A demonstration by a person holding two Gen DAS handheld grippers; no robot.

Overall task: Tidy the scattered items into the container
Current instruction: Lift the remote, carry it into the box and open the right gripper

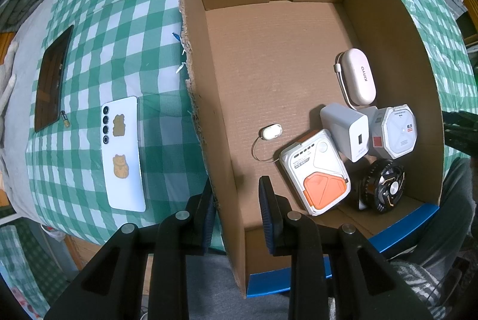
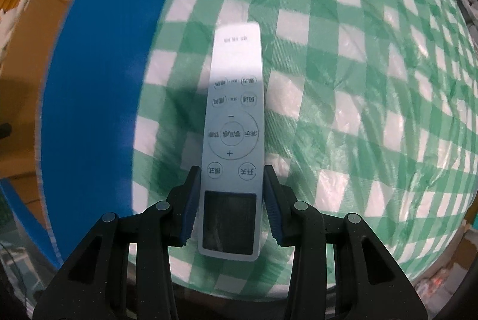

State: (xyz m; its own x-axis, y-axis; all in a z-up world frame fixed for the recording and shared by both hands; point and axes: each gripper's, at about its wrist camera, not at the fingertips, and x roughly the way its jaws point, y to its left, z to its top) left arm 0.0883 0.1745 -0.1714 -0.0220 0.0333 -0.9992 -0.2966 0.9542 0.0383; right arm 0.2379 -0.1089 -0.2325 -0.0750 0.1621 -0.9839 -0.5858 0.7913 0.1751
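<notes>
Gripping the white remote control (image 2: 231,140) near its display end, right gripper (image 2: 230,200) has a blue pad (image 2: 188,206) tight on each long edge; remote points forward above the green checked tablecloth (image 2: 358,110), with the blue outer wall of the cardboard box (image 2: 98,99) just to its left.

Left gripper (image 1: 237,209) is spread, straddling the box's left wall (image 1: 221,170) — one finger outside, one inside, pinching nothing I can see.

In the box (image 1: 388,51): pink Kuyo case (image 1: 358,76), white USB charger (image 1: 346,130), octagonal white gadget (image 1: 394,131), white-and-orange power bank (image 1: 316,170), black mini fan (image 1: 384,185), small white tag on a cord (image 1: 270,131).

On the cloth, left of the box: white phone with cat stickers (image 1: 124,152), dark tablet (image 1: 52,78), small battery (image 1: 65,119) between them.
</notes>
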